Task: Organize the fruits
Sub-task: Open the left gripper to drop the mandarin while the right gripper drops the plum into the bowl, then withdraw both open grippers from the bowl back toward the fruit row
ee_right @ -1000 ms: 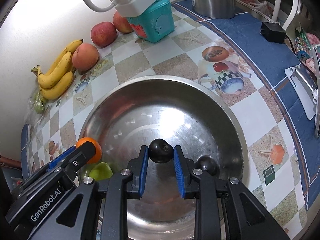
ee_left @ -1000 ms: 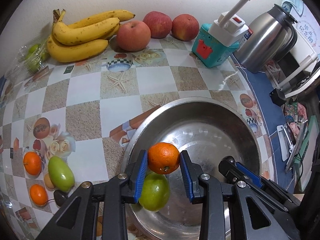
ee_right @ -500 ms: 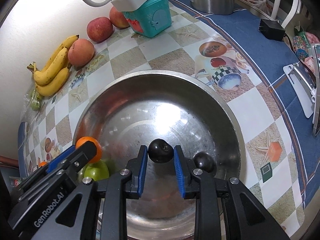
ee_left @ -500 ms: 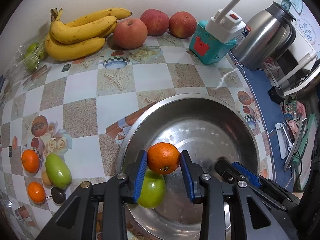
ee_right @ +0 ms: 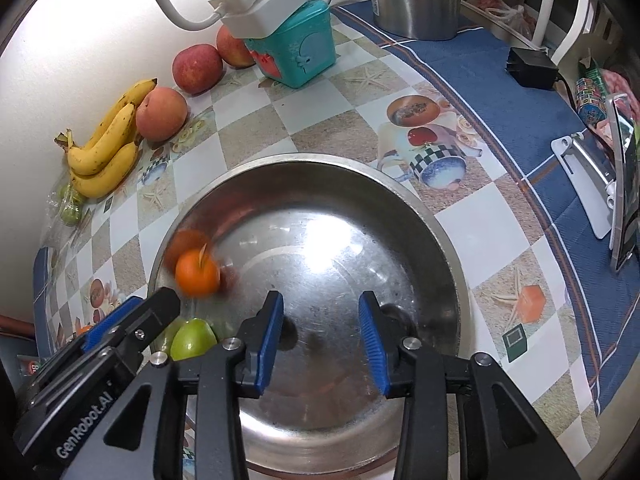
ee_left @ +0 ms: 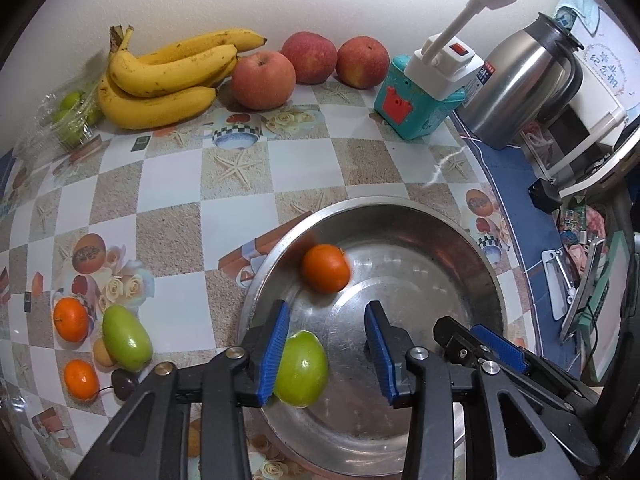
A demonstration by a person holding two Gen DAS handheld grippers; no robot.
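A steel bowl [ee_left: 460,248] [ee_right: 420,216] sits on the checkered tablecloth. My left gripper [ee_left: 326,340] is open and empty above it; it also shows in the right wrist view [ee_right: 132,316]. An orange [ee_left: 325,268] [ee_right: 197,272] lies loose in the bowl, motion-blurred. A green fruit [ee_left: 301,368] [ee_right: 192,338] rests in the bowl by the left blue pad. My right gripper [ee_right: 321,332] is open and empty over the bowl; it also shows in the left wrist view [ee_left: 472,340]. A dark fruit [ee_right: 394,314] sits partly hidden behind its right finger; another dark shape [ee_right: 289,330] shows beside the left pad.
Bananas [ee_left: 168,76], three apples [ee_left: 264,80] and bagged green fruit [ee_left: 72,116] line the back wall. A teal box with a power strip [ee_left: 424,96], a steel kettle [ee_left: 520,84]. Two oranges [ee_left: 70,319], a green fruit [ee_left: 126,338] and a dark fruit [ee_left: 124,382] lie left.
Both grippers have opened. The orange dropped from the left gripper into the bowl and rolls. The dark fruit left the right gripper's pads.
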